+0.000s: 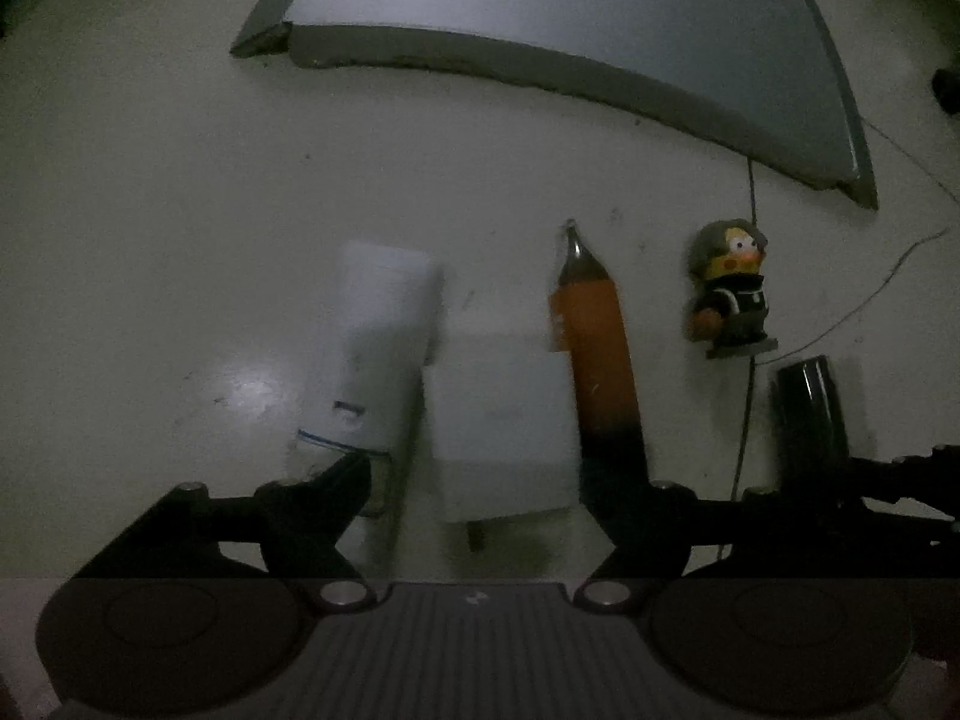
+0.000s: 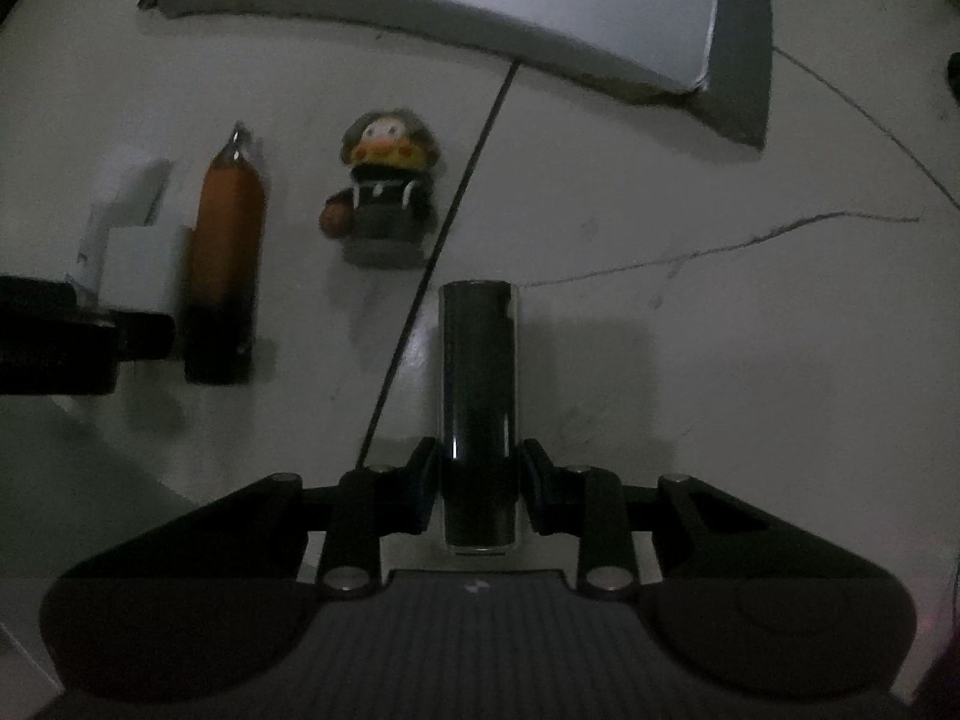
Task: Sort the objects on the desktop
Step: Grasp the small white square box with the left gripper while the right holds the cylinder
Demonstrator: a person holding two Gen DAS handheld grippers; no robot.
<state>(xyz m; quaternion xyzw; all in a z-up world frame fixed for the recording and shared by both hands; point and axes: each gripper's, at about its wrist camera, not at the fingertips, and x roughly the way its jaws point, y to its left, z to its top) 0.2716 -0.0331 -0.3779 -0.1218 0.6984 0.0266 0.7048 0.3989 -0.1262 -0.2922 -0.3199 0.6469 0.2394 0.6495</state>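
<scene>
A shallow grey tray (image 1: 600, 30) fills the upper centre and right of the left wrist view and the upper right of the right wrist view; the part of its floor that shows holds nothing.

On the white tabletop (image 1: 150, 210), five loose items can be counted: one white tube (image 1: 378, 348), one white charger block (image 1: 501, 420), one orange-and-black cylinder (image 1: 597, 348) with a metal tip, one small cartoon figurine (image 1: 729, 291), and one dark glossy cylinder (image 1: 810, 408). One thin dark cable (image 1: 747, 372) runs down the table just right of the figurine.

The left gripper (image 1: 480, 480) stands wide open at the bottom centre of its frame. The charger block lies between its fingers, the tube along the left finger and the orange-and-black cylinder at the right finger; whether either finger touches them cannot be told.

In the right wrist view the right gripper (image 2: 478, 480) sits at lower centre, its fingertips pressed against both sides of the dark glossy cylinder (image 2: 478, 396), which points straight away from the camera. The figurine (image 2: 384, 192) stands beyond it, upper left of centre, and the orange-and-black cylinder (image 2: 225, 264) lies further left.
</scene>
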